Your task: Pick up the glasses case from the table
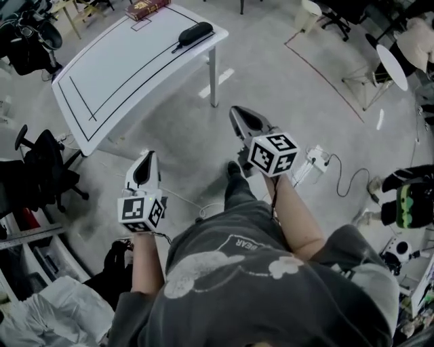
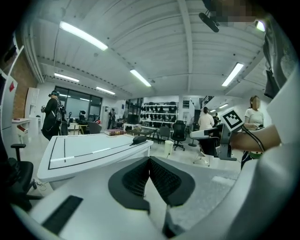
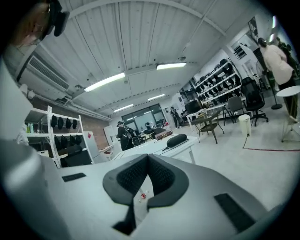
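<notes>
Hanging over the grey floor at the left of the head view, the left gripper point(image 1: 148, 156), white with black ridged pads and a marker cube, has its jaws pressed fully together with nothing between them. At about one o'clock from it stands the white rectangular table with black outline tape point(image 1: 115, 74), well apart from both grippers. The black oblong glasses case point(image 1: 195, 32) lies on the table near its right edge, with a reddish-brown book point(image 1: 146, 8) at its ten o'clock, on the far edge. At five o'clock from the case, the right gripper point(image 1: 234, 110), of the same white build, points toward the table, its jaws likewise closed tip to tip and holding nothing. The case is untouched.
</notes>
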Action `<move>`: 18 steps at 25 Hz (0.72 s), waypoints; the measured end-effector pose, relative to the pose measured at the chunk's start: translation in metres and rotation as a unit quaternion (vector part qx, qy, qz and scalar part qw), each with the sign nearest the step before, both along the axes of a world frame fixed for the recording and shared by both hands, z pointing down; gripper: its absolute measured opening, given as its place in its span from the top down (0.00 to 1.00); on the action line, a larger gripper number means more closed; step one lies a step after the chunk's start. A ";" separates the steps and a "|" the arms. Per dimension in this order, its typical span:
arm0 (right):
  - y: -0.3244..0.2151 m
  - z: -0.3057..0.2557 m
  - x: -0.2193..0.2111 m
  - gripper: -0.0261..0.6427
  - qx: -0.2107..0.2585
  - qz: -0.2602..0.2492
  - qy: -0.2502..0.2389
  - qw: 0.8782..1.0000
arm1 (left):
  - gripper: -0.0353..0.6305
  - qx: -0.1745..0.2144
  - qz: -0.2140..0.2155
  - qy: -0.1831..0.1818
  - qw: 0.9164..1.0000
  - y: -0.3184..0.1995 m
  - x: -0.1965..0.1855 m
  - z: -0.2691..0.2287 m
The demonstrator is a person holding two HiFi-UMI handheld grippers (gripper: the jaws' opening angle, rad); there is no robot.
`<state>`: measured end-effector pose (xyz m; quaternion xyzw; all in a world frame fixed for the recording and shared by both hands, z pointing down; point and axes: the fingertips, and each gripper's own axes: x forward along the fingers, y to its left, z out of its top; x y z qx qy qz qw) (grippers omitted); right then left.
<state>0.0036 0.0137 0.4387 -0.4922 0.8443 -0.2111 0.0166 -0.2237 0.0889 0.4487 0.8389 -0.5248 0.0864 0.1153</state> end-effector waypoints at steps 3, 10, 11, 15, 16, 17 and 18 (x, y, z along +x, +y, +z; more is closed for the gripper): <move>-0.048 0.006 0.018 0.96 -0.008 -0.009 -0.007 1.000 | 0.94 -0.004 -0.009 -0.008 1.000 -0.039 0.018 0.003; -0.144 0.001 0.057 0.96 -0.007 -0.047 -0.008 0.999 | 0.94 0.002 -0.041 -0.013 0.999 -0.124 0.063 -0.006; -0.155 0.001 0.062 0.96 -0.007 -0.052 -0.008 0.999 | 0.94 0.002 -0.044 -0.015 0.999 -0.134 0.069 -0.006; -0.189 0.006 0.079 0.96 -0.014 -0.072 -0.012 0.997 | 0.94 0.002 -0.058 -0.019 0.998 -0.170 0.090 -0.004; -0.195 0.007 0.082 0.96 -0.015 -0.077 -0.012 0.997 | 0.94 0.001 -0.062 -0.020 0.998 -0.178 0.095 -0.005; -0.200 0.007 0.084 0.96 -0.015 -0.081 -0.011 0.997 | 0.94 0.001 -0.065 -0.020 0.998 -0.185 0.098 -0.006; -0.205 0.007 0.085 0.96 -0.016 -0.083 -0.011 0.996 | 0.94 0.001 -0.067 -0.019 0.998 -0.192 0.102 -0.007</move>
